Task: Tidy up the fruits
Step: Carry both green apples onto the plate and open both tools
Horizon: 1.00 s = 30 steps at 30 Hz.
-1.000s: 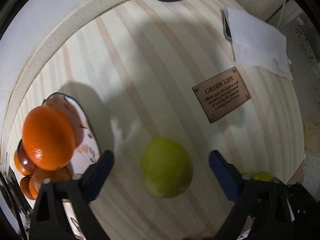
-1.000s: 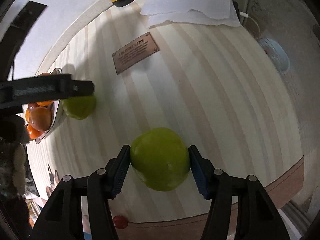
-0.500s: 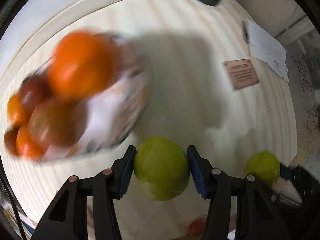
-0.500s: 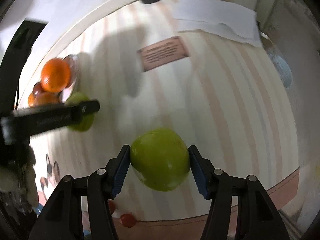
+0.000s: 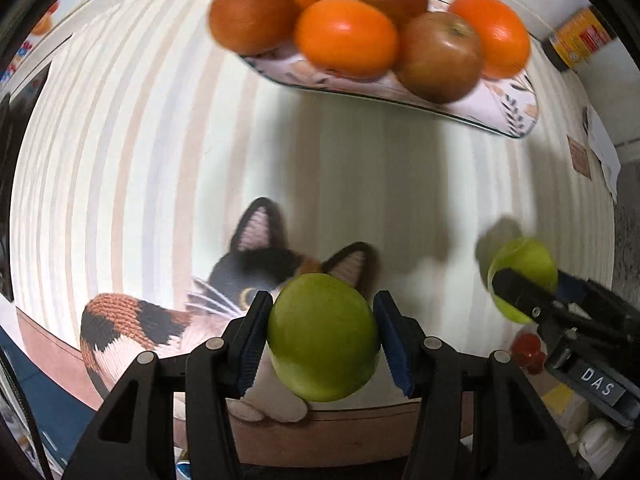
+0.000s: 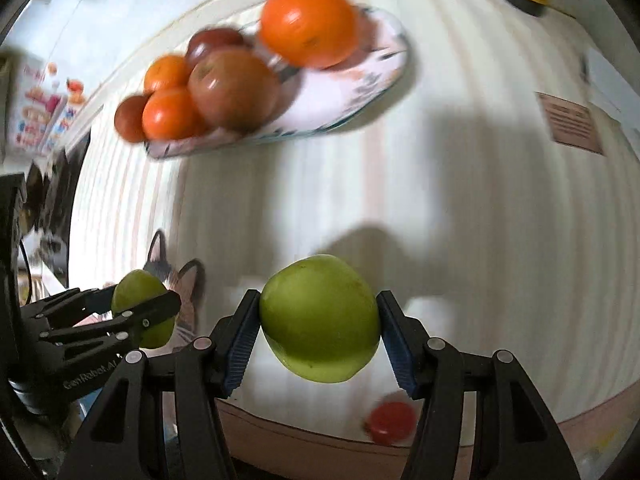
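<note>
Green apples sit clamped in both grippers, left (image 5: 322, 344) and right (image 6: 318, 320), above the surface's (image 5: 160, 160) near edge; the plate (image 5: 516, 120) of oranges and red apples lies ahead toward the far edge, nearer the left one.

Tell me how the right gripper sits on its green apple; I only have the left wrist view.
Observer: In the right wrist view, the right gripper has a blue pad pressed against each side of the green apple.
Operator: Check the plate for a free spot.
Observer: The plate shows bare surface at its right end, just in front of the large orange; the other fruit is packed together at its left end.
</note>
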{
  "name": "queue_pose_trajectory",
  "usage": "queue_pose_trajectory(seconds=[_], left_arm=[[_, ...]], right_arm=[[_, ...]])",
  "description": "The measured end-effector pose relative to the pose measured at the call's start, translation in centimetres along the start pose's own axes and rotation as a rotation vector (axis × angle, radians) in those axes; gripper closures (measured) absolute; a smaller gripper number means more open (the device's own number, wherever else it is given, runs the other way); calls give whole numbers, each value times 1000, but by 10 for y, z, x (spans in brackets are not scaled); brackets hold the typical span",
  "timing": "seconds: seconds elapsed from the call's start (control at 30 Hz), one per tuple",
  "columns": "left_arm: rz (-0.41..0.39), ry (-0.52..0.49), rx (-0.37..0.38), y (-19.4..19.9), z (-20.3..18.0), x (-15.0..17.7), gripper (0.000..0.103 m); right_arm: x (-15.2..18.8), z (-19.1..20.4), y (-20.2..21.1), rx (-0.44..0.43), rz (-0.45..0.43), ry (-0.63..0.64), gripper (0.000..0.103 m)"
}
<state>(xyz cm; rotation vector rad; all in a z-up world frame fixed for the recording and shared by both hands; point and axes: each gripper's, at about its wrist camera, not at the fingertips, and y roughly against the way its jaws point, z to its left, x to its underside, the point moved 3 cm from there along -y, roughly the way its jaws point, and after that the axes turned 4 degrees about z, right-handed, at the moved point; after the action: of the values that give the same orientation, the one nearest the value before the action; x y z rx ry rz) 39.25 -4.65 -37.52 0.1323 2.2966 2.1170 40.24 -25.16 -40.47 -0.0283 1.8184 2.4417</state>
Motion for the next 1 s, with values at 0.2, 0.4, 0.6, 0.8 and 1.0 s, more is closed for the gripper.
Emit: queue_pose_trajectory(seconds=[0.2, 0.4, 0.6, 0.8, 1.0], left_arm=[[23, 4, 18, -16, 5, -4, 53], [25, -12, 13, -29, 9, 7, 53], [19, -12, 9, -28, -22, -4, 53], [-37, -9, 35, 7, -30, -17, 53], [-130, -10, 77, 58, -39, -48, 53]], right_arm=[[2, -2, -8, -45, 41, -43, 41], [15, -8, 0, -41, 36, -44, 41], [23, -7, -1, -23, 7, -26, 42], [1, -16, 27, -77, -71, -74, 42], [-54, -33, 52, -103, -148, -117, 42]])
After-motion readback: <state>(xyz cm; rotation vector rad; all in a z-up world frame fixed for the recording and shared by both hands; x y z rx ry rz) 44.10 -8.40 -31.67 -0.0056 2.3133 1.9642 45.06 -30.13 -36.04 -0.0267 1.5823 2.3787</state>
